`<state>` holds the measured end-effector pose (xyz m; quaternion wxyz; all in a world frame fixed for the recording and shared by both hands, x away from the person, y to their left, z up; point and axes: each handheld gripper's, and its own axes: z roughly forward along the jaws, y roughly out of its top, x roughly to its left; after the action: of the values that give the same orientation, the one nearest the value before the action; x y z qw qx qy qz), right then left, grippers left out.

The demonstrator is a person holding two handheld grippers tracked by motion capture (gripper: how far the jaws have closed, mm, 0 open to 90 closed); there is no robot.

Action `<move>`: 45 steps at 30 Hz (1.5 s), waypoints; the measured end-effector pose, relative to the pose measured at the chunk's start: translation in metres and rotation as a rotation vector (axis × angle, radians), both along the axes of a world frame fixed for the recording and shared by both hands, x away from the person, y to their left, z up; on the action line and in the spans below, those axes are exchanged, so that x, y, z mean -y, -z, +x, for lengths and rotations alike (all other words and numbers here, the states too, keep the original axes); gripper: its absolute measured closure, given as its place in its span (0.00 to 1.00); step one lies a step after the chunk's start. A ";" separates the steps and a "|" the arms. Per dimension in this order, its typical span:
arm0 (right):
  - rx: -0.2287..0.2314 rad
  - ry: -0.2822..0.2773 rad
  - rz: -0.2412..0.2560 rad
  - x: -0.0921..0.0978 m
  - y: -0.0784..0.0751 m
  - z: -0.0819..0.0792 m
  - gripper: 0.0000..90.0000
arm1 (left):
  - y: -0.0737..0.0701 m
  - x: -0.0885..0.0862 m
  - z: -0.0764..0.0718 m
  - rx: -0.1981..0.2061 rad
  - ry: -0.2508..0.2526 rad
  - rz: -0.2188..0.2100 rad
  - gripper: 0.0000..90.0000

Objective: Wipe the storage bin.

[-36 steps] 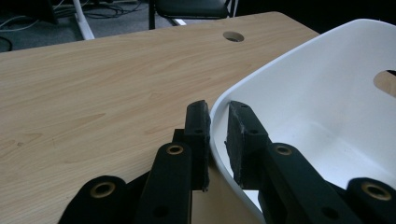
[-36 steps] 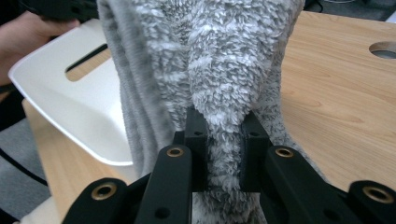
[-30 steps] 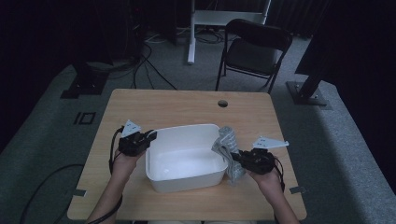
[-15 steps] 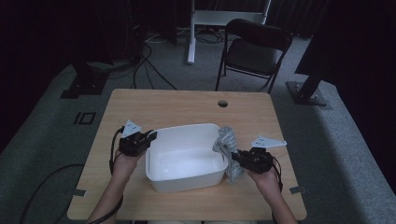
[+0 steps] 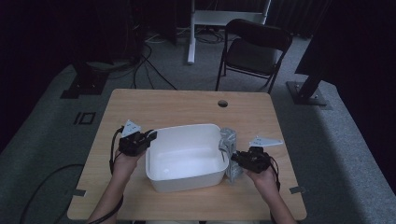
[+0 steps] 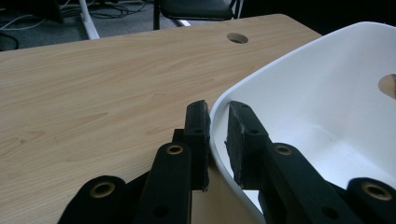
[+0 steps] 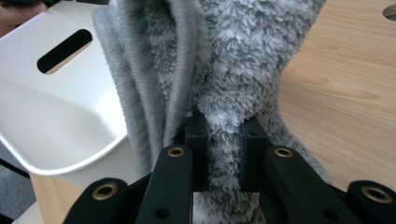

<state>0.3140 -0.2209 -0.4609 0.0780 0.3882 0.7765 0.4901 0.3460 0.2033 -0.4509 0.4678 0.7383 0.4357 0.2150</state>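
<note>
A white plastic tub (image 5: 184, 127) stands in the middle of the wooden table (image 5: 177, 105). My left gripper (image 5: 150, 136) holds its left rim. In the left gripper view the jaws (image 6: 217, 116) straddle the tub wall (image 6: 327, 84), one jaw outside and one inside, closed on the rim. A grey fluffy towel (image 5: 229, 140) hangs bunched against the tub's right side. My right gripper (image 5: 236, 159) is shut on it. The right gripper view has the jaws (image 7: 224, 130) pinching a fold of the towel (image 7: 233, 56), beside the tub's handle end (image 7: 56, 107).
A round cable hole (image 5: 222, 103) lies near the table's far edge. A black folding chair (image 5: 254, 49) stands behind the table, with stands and cables on the carpet around it. Bare wood stretches beyond the tub and along the front edge.
</note>
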 end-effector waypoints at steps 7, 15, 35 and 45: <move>0.046 0.000 0.018 0.007 -0.019 0.005 0.87 | 0.000 -0.001 0.000 0.000 0.005 0.002 0.87; 0.052 -0.014 -0.028 -0.004 -0.021 0.016 0.87 | 0.000 0.002 -0.001 0.002 -0.010 0.011 0.87; -0.023 0.013 0.037 0.006 -0.003 0.032 0.87 | 0.000 0.000 0.000 0.001 0.005 0.008 0.87; 0.024 -0.001 -0.002 -0.006 -0.019 0.040 0.88 | -0.001 0.002 -0.001 0.001 -0.001 0.018 0.87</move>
<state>0.3538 -0.2148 -0.4418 0.0875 0.3820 0.7761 0.4941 0.3453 0.2011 -0.4502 0.4613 0.7421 0.4341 0.2193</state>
